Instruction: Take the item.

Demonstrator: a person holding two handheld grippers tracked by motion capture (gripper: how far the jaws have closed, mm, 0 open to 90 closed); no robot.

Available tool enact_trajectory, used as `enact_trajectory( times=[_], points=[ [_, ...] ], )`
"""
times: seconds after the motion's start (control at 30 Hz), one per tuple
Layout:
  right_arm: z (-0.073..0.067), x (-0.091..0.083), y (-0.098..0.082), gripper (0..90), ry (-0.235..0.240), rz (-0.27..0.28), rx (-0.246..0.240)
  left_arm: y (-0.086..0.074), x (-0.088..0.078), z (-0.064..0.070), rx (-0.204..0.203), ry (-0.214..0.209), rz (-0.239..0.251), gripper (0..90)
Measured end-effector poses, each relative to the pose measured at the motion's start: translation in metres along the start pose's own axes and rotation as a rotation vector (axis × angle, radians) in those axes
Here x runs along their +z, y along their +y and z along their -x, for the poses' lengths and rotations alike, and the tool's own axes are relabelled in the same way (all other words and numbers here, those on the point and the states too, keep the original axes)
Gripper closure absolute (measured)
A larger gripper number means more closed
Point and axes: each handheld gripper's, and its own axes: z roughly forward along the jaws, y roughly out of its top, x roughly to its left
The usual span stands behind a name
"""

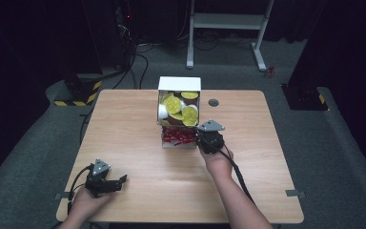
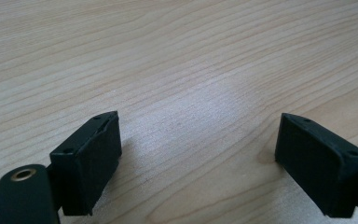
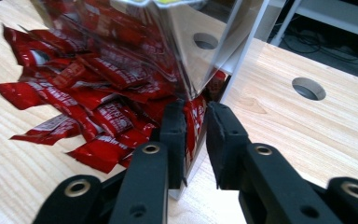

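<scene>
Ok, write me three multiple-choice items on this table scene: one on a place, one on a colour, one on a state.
1. Where do the red packets lie?
A. in the tray under the cups
B. on the floor
C. in a person's palm

2. What colour are the cups' lids?
A. blue
B. yellow
C. white

3. How do the left gripper's fingers stand?
A. shut on a packet
B. shut on nothing
C. wide apart over bare table

Answers: 1 A, the packets spill from the bottom tray of the white box; 2 B, yellow tops crowd its upper part; 3 C, wood grain lies between the fingers.
</scene>
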Motion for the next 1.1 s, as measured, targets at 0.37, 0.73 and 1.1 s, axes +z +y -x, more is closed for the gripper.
enact_trajectory(
  times=[0.37, 0.73, 1.1],
  points=[
    [0.002, 0.006, -0.002, 79.2, 0.000, -0.006, 0.007, 0.000, 0.000, 0.000, 0.001, -0.001, 0.000, 14.7],
    [0.000, 0.005, -0.003, 87.6, 0.016, -0.002, 0.011, 0.000, 0.000, 0.000, -0.001, -0.002, 0.001, 14.7],
    [-0.001, -0.007, -0.007, 87.5, 0.029, 0.013, 0.013, 0.000, 0.000, 0.000, 0.004, 0.000, -0.002, 14.7]
  ],
)
